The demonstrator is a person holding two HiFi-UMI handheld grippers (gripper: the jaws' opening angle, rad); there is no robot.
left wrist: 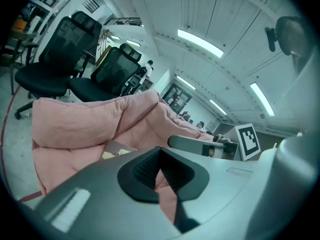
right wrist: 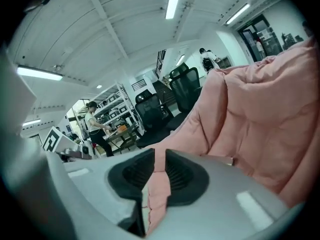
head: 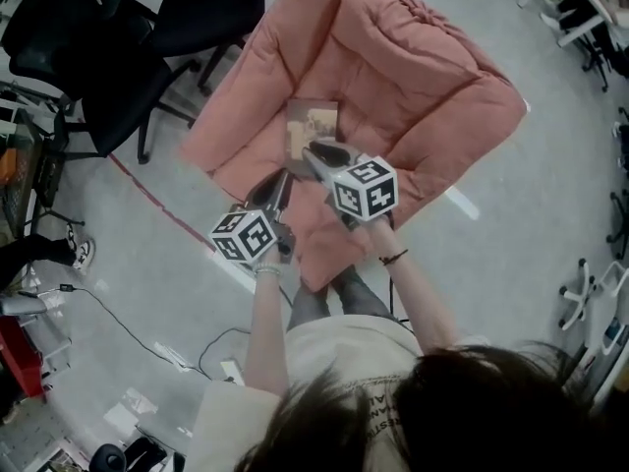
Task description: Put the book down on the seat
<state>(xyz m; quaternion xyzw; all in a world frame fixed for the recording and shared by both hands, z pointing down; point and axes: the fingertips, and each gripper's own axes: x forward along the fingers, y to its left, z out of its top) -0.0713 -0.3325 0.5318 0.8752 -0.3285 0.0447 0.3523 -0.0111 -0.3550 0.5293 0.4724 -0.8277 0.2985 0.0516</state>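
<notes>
The small brownish book with a pale picture on its cover is lying flat on the seat of the big pink quilted cushion chair, just ahead of both pairs of fingers. The left gripper is hovering over the front part of the seat, with the book ahead of its fingertips and slightly to their left. Its dark ribbed pads are meeting at the tips and holding nothing; only pink fabric is showing through the slit behind them. The right gripper is hanging beside it. In the head view its fingertips are overlapping the book's near edge, while the left gripper view is showing it lifted clear of the cushion. The right fingers are standing a narrow way apart and gripping nothing, with a strip of pink padding showing between them. Beyond the fingertips the chair's puffy back is rising, and past it, well apart from the fingers, black mesh office chairs are standing on the grey floor.
</notes>
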